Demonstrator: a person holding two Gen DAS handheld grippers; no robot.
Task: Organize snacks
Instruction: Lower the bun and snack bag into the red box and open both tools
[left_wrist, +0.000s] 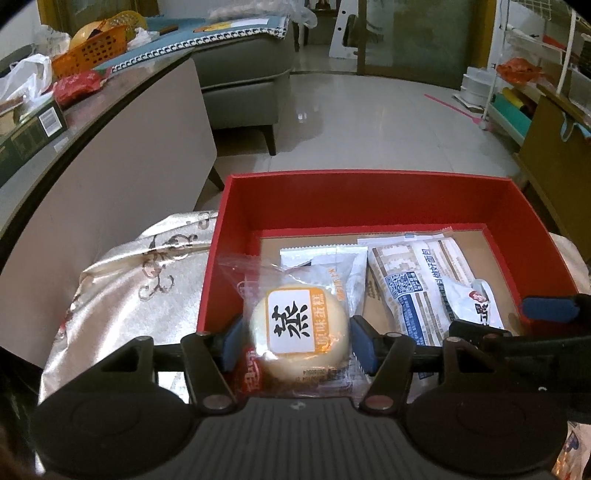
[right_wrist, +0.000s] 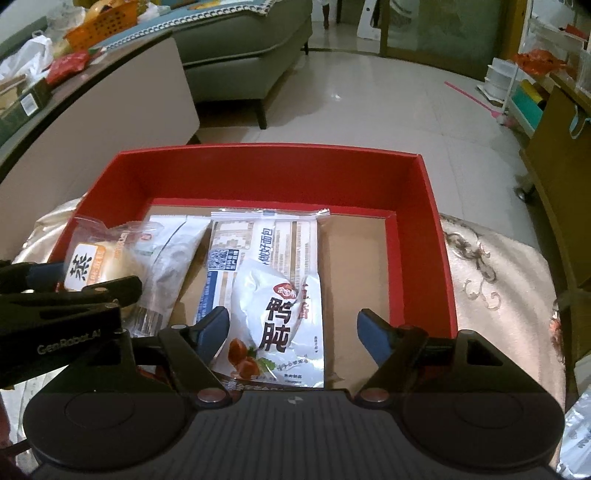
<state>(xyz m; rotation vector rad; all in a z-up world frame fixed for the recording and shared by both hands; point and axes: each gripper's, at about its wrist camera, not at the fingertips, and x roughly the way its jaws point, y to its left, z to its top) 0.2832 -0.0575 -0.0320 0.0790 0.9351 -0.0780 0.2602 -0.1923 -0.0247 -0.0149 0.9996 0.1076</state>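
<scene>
A red box sits on a cream cloth. My left gripper is shut on a steamed cake packet, holding it over the box's near left corner; the packet also shows in the right wrist view. Inside the box lie a white snack packet, a bread packet with a QR code and a white duck-gizzard packet. My right gripper is open above the duck-gizzard packet, not touching it.
A cream embroidered cloth covers the surface under the box. A long table at left carries an orange basket, red packets and boxes. A grey sofa stands behind, shelves at right.
</scene>
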